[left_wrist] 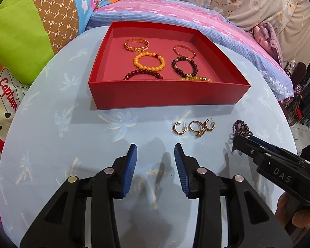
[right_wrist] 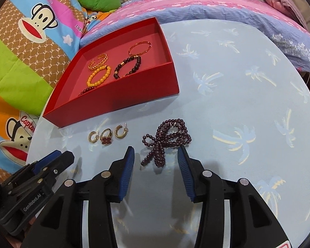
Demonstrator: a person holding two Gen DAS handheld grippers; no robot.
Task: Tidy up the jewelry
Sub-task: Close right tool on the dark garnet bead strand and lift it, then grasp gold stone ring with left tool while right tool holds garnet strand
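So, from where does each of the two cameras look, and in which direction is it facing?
Left wrist: sits on the left gripper, looks forward over the table at the red box; its own open fingers show, plus the right gripper at the right edge.
Right wrist: sits on the right gripper, looks at the purple bead necklace just past its open fingers; the left gripper shows at lower left.
Shared: red box, earrings and ring, necklace, table.

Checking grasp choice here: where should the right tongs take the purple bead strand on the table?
Probably the bunched tail strands of the bead strand, coming down from above. They lie between the open right tongs, while the wider loops spread flat beyond them.
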